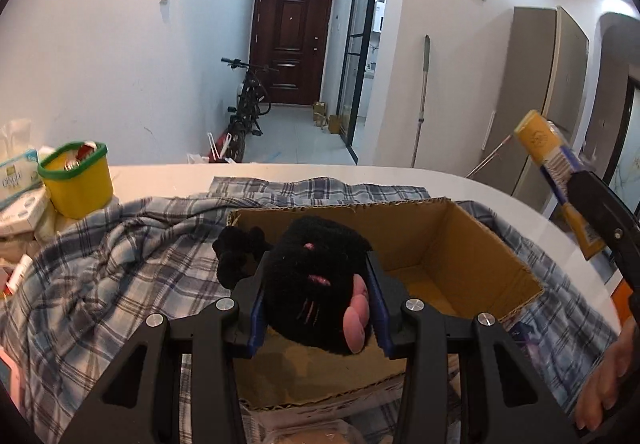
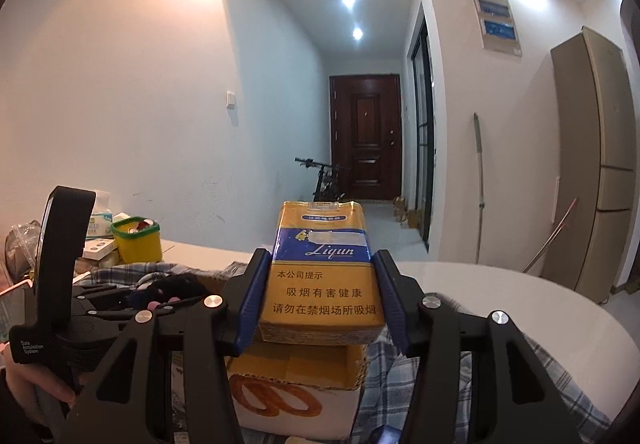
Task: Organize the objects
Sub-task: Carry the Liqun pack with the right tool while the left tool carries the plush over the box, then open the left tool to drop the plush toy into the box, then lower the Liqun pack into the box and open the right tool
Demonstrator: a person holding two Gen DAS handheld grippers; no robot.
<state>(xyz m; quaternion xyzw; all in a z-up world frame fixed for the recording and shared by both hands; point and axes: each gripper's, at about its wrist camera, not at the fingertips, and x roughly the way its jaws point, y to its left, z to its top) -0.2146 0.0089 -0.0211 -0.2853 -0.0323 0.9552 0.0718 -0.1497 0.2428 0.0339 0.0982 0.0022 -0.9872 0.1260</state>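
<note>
My left gripper [image 1: 318, 286] is shut on a black plush cat-paw toy [image 1: 316, 276] with pink pads. It holds the toy just over the near part of an open cardboard box [image 1: 492, 244] that sits on a plaid cloth [image 1: 120, 264]. My right gripper [image 2: 320, 296] is shut on a yellow and blue cigarette pack [image 2: 322, 264], held upright above the box [image 2: 296, 368]. In the left wrist view the pack [image 1: 556, 160] and the right gripper appear at the far right, raised above the table. The left gripper with the toy [image 2: 172, 290] shows at the lower left of the right wrist view.
A yellow tub with a green rim [image 1: 78, 180] and tissue packs [image 1: 18, 176] stand at the table's left. The white round table [image 1: 280, 170] ends beyond the cloth. A hand [image 1: 604, 376] grips the right tool. A bicycle [image 1: 248, 108], a mop [image 1: 422, 100] and a fridge [image 1: 532, 96] stand behind.
</note>
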